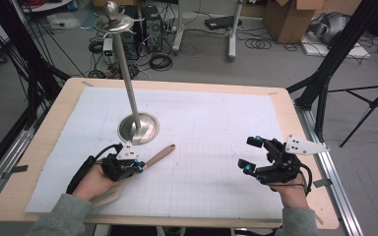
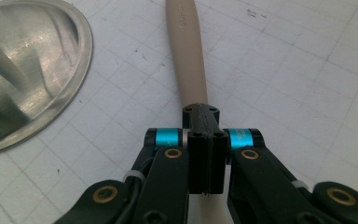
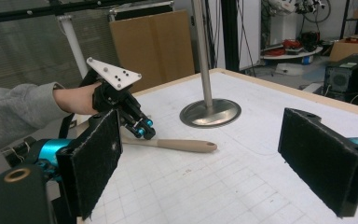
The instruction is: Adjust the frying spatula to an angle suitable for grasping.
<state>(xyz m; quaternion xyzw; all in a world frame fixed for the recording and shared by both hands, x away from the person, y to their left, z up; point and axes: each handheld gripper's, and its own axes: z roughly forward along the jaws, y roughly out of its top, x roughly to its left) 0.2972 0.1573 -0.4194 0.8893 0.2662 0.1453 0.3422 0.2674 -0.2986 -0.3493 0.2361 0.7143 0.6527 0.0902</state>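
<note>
Nearest the person, the left gripper point(image 1: 137, 166) is clamped tight on the wooden utensil point(image 1: 158, 155), its jaws pressed together around the handle partway along; the handle end points away across the table toward the right, while the broader end runs back under the hand, its shape hard to make out. Gripping it mid-handle likely keeps it balanced for a lift, and it lies low, on or just above the sheet. The right gripper point(image 1: 251, 154) waits well apart to the right with its padded jaws spread wide and nothing between them, probably held ready to help or to stay out of the way

Just beyond the left gripper stands the metal stand point(image 1: 138, 129), a round dished base with an upright pole rising to a small top plate and knob; the utensil's handle passes just beside the base, which suggests the stand is where it is headed

All of it rests on a white gridded sheet point(image 1: 211, 147) laid over a pale wooden table point(image 1: 59, 105). Beyond lie a grey floor strewn with cables point(image 1: 160, 61), cardboard boxes point(image 1: 288, 19) and black tripod legs
</note>
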